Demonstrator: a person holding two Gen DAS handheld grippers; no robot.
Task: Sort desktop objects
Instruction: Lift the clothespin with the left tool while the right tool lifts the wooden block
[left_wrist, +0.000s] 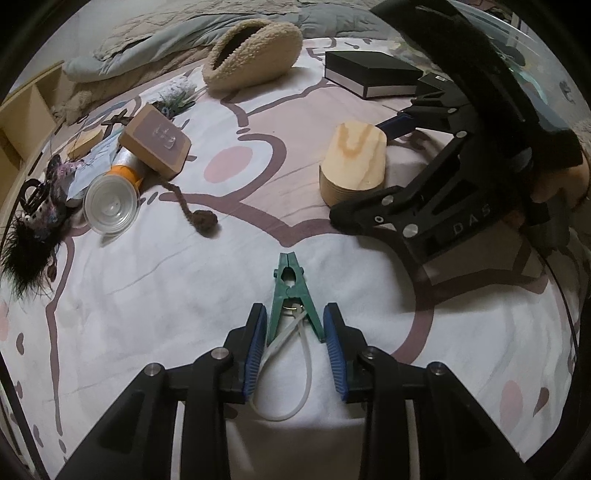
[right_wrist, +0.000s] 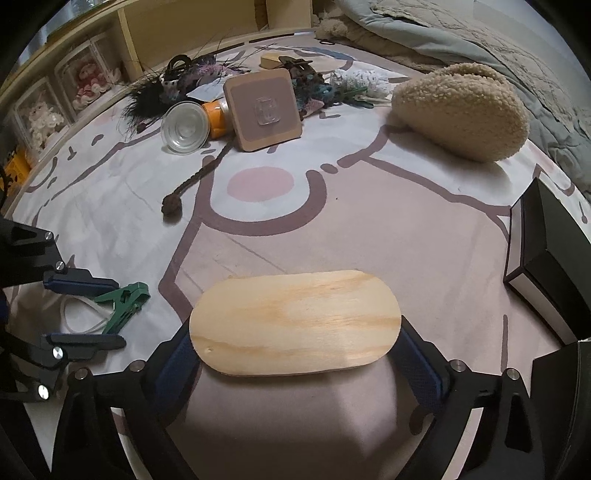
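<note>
The left tool (left_wrist: 294, 341) straddles the green clip (left_wrist: 291, 295) on the bed sheet (left_wrist: 147, 314), fingers spread beside its handles. Past the clip, the right tool (right_wrist: 295, 354) brackets the wooden box (right_wrist: 295, 321); whether it grips is unclear. Squeezing the handles could spring the clip away.

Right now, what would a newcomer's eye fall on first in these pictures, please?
Probably the oval wooden box, sitting between the right gripper fingers on the patterned sheet. Next, the green clip, flanked by the left gripper pads. Behind, a fluffy beige pouch by the quilt.
</note>
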